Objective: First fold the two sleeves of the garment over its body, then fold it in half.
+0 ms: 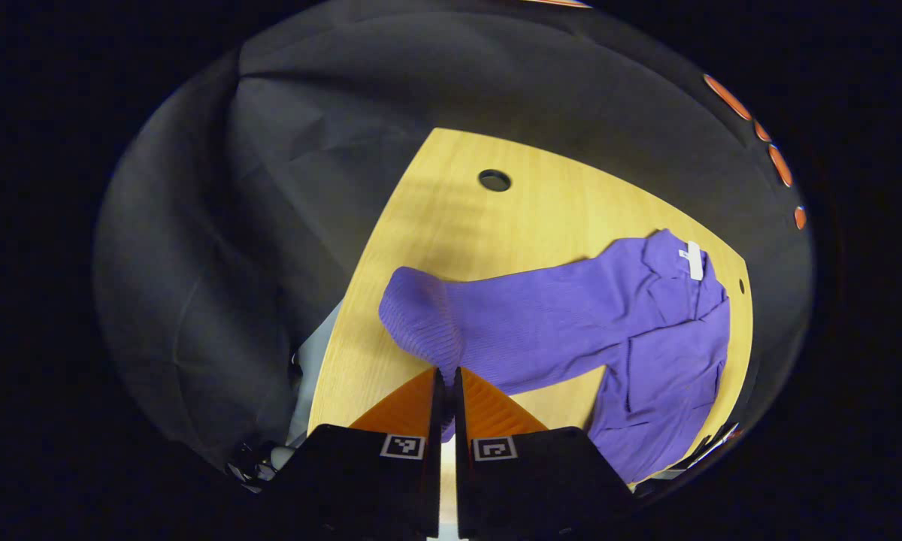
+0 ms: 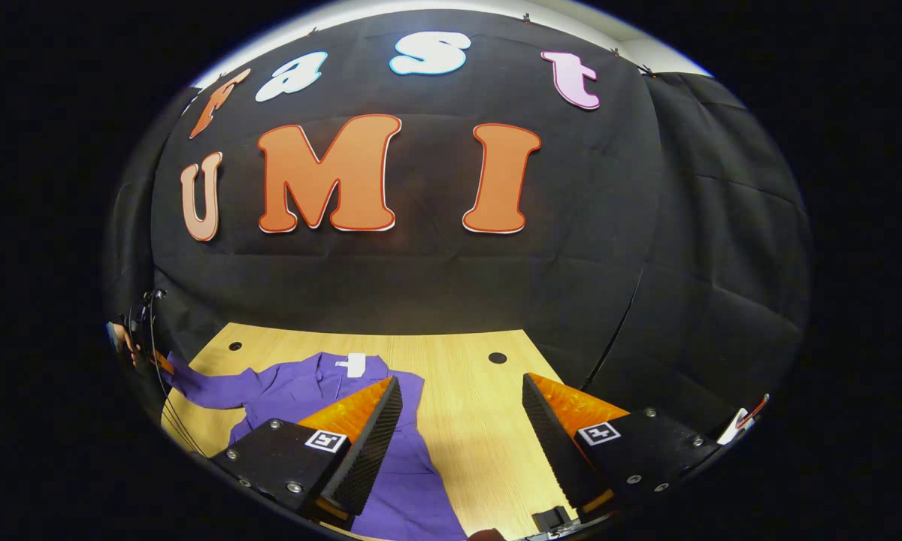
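Pinching a purple sleeve (image 1: 451, 323) near its ribbed cuff, the left tool (image 1: 446, 379) has its jaws drawn nearly together on the cloth; whether both fingers truly press the knit is hard to tell from the left gripper view, since the fabric edge slips out of sight between them. The garment (image 1: 661, 353) lies spread on the pale wooden worktop (image 1: 451, 218), collar toward the far edge. Done well, this step means carrying the cuff across in a low arc and laying the sleeve flat over the body, without dragging the whole piece. To the right, the right tool (image 2: 462, 421) hangs wide open above the worktop (image 2: 466, 391), holding nothing, just beside the garment's (image 2: 301, 387) body.
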Available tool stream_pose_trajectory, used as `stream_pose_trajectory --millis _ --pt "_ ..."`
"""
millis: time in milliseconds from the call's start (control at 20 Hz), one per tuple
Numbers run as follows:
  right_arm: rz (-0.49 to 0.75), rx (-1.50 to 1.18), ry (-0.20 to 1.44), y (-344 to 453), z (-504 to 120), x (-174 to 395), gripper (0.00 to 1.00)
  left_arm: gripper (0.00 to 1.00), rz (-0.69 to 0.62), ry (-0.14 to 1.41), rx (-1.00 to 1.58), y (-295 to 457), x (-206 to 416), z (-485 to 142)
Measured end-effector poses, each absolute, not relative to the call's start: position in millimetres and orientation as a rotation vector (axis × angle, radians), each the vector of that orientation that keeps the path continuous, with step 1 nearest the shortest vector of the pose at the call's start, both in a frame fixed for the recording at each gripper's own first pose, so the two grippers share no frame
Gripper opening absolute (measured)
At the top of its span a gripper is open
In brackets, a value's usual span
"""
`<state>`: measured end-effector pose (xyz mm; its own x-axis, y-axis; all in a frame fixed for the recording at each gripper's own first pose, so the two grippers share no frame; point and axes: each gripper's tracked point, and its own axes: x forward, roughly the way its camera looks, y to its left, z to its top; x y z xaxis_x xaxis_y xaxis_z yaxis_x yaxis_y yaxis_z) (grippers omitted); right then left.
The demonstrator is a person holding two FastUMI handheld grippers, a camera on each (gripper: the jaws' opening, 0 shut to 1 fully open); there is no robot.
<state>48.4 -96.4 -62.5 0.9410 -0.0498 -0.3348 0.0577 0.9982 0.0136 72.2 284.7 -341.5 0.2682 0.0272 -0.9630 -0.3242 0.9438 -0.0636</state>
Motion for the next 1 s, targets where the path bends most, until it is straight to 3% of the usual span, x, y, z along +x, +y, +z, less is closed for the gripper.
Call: stream_pose_trajectory --millis 300,450,550,600,1000 --pt "-0.055 0.032 0.312 -135 -65 54 0.95 0.09 0.069 1.166 -0.199 188 138 -240" --pt "-0.051 0.052 0.306 -153 -71 52 0.96 0.09 -0.057 1.139 -0.137 99 169 -210" --pt "-0.052 0.069 0.305 -163 -80 51 1.00 0.10 -0.128 1.138 -0.095 43 184 -202" --pt "-0.046 0.077 0.305 -165 -82 51 0.96 0.09 -0.152 1.142 -0.073 21 191 -202" --pt "-0.042 0.164 0.343 -200 -115 43 0.96 0.09 -0.319 1.180 -0.015 -158 230 -233"
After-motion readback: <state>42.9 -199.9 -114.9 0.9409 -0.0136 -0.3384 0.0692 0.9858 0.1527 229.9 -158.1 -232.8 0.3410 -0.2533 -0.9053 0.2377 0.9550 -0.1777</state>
